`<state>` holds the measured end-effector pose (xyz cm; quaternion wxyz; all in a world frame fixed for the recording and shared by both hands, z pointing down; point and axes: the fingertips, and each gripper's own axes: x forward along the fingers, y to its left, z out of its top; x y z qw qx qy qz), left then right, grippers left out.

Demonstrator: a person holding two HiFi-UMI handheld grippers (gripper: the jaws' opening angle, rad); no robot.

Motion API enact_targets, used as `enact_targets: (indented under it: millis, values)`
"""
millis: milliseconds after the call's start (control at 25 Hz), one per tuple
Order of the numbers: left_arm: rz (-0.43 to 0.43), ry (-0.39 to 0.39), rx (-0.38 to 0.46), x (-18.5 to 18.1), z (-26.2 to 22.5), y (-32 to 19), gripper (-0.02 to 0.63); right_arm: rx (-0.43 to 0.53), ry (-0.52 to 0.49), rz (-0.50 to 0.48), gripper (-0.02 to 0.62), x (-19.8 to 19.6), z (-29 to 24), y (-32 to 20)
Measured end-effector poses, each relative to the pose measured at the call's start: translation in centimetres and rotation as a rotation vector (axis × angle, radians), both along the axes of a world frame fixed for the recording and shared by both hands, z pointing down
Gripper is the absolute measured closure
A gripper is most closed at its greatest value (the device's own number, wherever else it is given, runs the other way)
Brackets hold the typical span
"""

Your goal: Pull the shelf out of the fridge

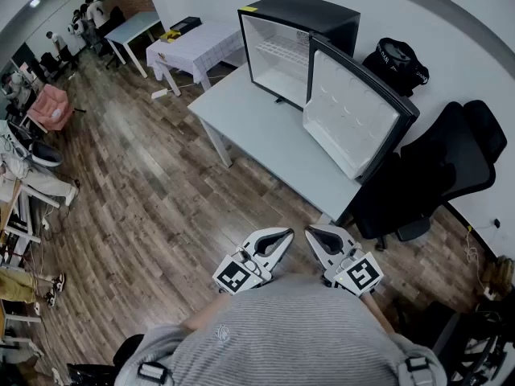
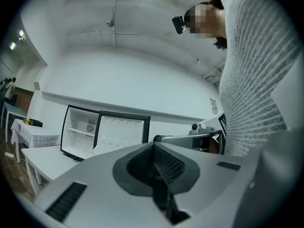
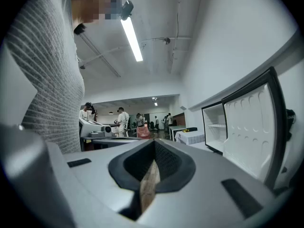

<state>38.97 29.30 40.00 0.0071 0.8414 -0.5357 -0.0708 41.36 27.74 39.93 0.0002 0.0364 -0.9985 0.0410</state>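
Note:
A black mini fridge [image 1: 298, 34] stands on the far end of a light grey table [image 1: 265, 135], its door [image 1: 354, 115] swung wide open to the right. Inside, a white shelf [image 1: 283, 51] sits across the middle of the white interior. Both grippers are held close to the person's chest, well short of the table. My left gripper [image 1: 287, 233] is shut and empty. My right gripper [image 1: 310, 232] is beside it, shut with only a thin slit, and holds nothing. The fridge [image 2: 80, 132] shows far off in the left gripper view, and its shelf [image 3: 218, 126] in the right gripper view.
A black office chair [image 1: 451, 167] stands right of the table, and a black bag [image 1: 396, 61] sits behind the fridge door. A white-clothed table [image 1: 197, 47] and a further desk [image 1: 133, 26] stand at the back left. People and a pink chair [image 1: 50, 107] are at the far left, on the wood floor.

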Motion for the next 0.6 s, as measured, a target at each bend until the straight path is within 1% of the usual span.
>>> enact_targets:
  millis: [240, 480, 600]
  values:
    - [0.007, -0.013, -0.01, -0.09, 0.26, -0.4, 0.594, 0.005, 0.002, 0.001, 0.583, -0.39, 0.03, -0.34]
    - [-0.002, -0.008, -0.012, -0.1, 0.26, -0.47, 0.595, 0.012, 0.011, -0.004, 0.583, -0.32, 0.15, -0.34]
    - [-0.002, -0.014, -0.013, -0.13, 0.21, -0.64, 0.595, 0.004, -0.002, -0.01, 0.583, -0.45, 0.01, -0.52]
